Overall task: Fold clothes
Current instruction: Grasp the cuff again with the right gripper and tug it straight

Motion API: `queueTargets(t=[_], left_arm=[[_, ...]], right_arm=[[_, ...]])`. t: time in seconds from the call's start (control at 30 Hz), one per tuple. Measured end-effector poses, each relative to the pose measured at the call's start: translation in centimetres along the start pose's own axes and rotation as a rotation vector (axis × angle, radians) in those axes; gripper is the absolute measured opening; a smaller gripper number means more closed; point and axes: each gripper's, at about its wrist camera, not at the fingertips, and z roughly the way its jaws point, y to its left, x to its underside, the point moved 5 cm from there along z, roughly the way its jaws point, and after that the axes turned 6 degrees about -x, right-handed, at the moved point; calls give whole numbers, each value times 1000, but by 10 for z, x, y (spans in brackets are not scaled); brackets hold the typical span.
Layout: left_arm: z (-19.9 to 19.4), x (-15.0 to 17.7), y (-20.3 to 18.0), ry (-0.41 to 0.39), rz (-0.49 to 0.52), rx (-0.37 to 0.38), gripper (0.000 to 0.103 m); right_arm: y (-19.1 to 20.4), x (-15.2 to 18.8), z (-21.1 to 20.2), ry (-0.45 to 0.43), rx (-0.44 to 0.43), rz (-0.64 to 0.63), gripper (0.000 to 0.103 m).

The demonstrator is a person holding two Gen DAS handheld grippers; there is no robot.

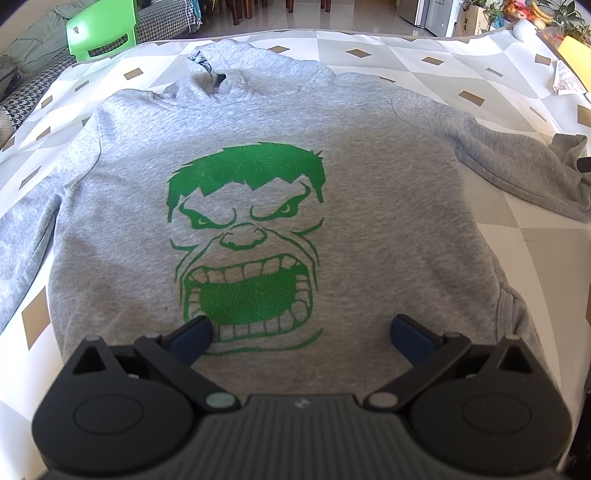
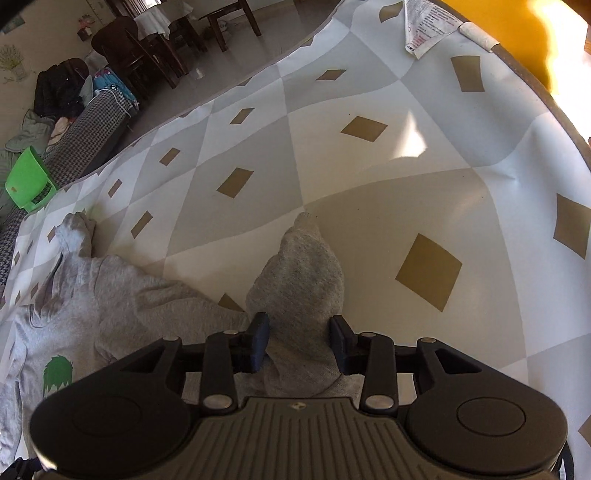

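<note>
A grey hoodie (image 1: 369, 184) with a green face print (image 1: 247, 240) lies front up and flat on the table, with its hood (image 1: 229, 74) at the far side. My left gripper (image 1: 301, 332) hovers open over the lower front, just below the print, and holds no fabric. The hoodie's right sleeve (image 1: 517, 173) stretches out to the right, its end lifted. In the right wrist view that sleeve's cuff end (image 2: 299, 269) fills the gap between the blue pads of my right gripper (image 2: 299, 339), bunched narrow where they touch it. The hoodie's body (image 2: 74, 314) lies to the left.
A tablecloth (image 1: 424, 62) with grey and white diamonds covers the table (image 2: 369, 166). A printed paper (image 2: 424, 26) and a yellow object (image 1: 576, 55) sit at the far right corner. Beyond the far left edge stands a green chair (image 1: 103, 29) beside a checked sofa (image 2: 92, 122).
</note>
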Motion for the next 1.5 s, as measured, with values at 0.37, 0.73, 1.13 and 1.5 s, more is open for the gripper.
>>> queueTargets(t=[0.37, 0.73, 1.13, 1.5], left_arm=[[0, 0, 0, -1, 0, 1, 103], [0, 0, 0, -4, 0, 1, 103], [1, 0, 0, -10, 9, 6, 103], [1, 1, 0, -17, 9, 5, 103]], right_arm=[[-23, -21, -24, -147, 11, 184, 42], [-39, -28, -5, -163, -75, 398, 46], [-10, -30, 12, -128, 21, 263, 12], [11, -40, -86, -392, 232, -17, 13]])
